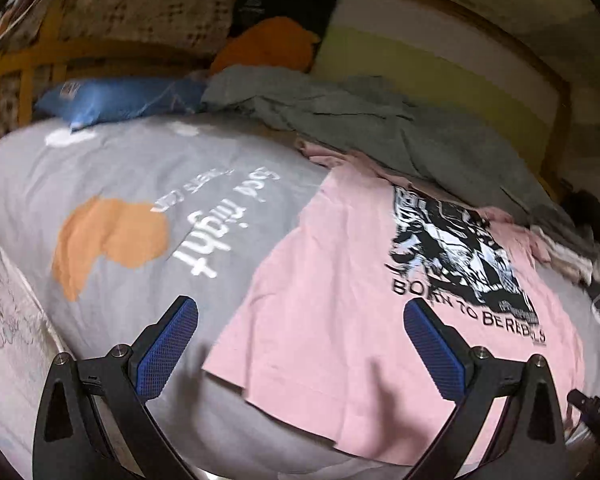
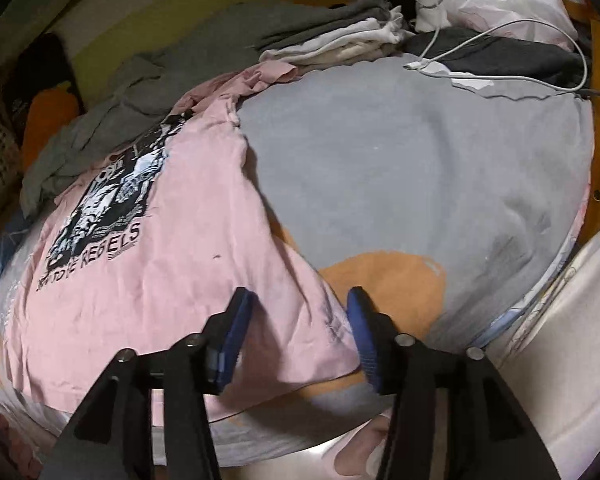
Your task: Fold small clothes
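A pink T-shirt [image 1: 340,280] with a black-and-white print and black lettering lies flat, print up, on a grey bedsheet [image 1: 139,160]. My left gripper [image 1: 300,306] is open, its blue pads wide apart just above the shirt's near left corner, nothing pressed between them. In the right wrist view the same shirt [image 2: 179,272] lies at the left of the bedsheet [image 2: 420,160]. My right gripper [image 2: 298,296] straddles the shirt's near right hem corner. Its jaws are partly apart, with the cloth lying flat between them and not pinched.
A crumpled grey garment [image 1: 360,120] lies behind the shirt, with a blue pillow [image 1: 111,96] and an orange cloth [image 1: 271,44] further back. A stack of folded clothes [image 2: 352,40], a white cable [image 2: 500,76] and a white bag [image 2: 496,0] sit at the far right. A wooden bed frame [image 1: 19,64] borders the mattress.
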Demonstrator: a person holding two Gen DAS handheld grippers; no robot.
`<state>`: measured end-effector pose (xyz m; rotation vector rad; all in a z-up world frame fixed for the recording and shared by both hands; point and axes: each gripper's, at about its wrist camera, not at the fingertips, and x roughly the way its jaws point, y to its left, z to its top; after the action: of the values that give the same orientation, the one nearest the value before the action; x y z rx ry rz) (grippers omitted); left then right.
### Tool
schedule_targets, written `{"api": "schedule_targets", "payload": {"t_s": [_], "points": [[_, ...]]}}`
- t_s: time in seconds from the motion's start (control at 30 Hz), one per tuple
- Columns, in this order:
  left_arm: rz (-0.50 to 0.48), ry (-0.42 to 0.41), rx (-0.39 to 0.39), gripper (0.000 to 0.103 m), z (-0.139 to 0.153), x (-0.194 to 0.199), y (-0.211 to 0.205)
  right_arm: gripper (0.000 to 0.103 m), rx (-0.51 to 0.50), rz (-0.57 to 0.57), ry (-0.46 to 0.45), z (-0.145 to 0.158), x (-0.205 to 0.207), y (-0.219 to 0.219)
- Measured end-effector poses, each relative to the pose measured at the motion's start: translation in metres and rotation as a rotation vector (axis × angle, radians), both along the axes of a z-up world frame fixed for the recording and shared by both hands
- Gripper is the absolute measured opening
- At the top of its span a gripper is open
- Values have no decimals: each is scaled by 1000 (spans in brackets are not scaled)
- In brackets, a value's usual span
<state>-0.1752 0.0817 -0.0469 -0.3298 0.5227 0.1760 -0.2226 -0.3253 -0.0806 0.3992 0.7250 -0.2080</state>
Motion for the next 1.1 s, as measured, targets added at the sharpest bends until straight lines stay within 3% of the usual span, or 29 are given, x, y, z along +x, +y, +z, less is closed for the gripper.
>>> {"api": "schedule_targets", "payload": {"t_s": [0.13, 0.3, 0.33, 0.4, 0.47, 0.57, 0.67, 0.73, 0.8, 0.93, 0.97, 1.0, 1.03, 1.1], "points": [[20, 36, -54, 102, -8, 2, 12, 60, 97, -24, -62, 4, -12, -13], [47, 69, -74, 102, -14, 4, 19, 61, 77, -27, 23, -7, -3, -11], [52, 78, -75, 102, -15, 4, 20, 56, 57, -20, 22, -6, -2, -7], [65, 96, -85, 102, -19, 3, 24, 9, 45, 4, -2, -3, -2, -1], [73, 101, -90, 91, -21, 0, 27, 5, 44, -25, -59, 4, -8, -2], [86, 99, -70, 89, -21, -7, 29, 5, 8, -91, -180, 22, -23, -7], [94, 105, -69, 85, -24, -12, 30, 5, -77, -135, -235, 36, -30, -2], [75, 127, -102, 75, -30, -13, 32, 5, -112, -146, -238, 39, -29, 2], [45, 146, -145, 56, -36, -11, 33, 5, -123, -143, -225, 39, -27, 3], [73, 138, -139, 49, -36, -4, 36, 5, -104, -140, -198, 34, -27, -2], [85, 136, -141, 29, -35, -3, 38, 5, -93, -139, -201, 33, -32, -1], [71, 129, -144, 1, -34, -3, 37, 5, -88, -138, -203, 32, -34, -1], [35, 116, -149, 2, -31, -4, 34, 5, -85, -137, -205, 33, -33, -2], [81, 63, -17, 1, -17, -14, 20, 5, -85, -137, -216, 34, -33, -2]]}}
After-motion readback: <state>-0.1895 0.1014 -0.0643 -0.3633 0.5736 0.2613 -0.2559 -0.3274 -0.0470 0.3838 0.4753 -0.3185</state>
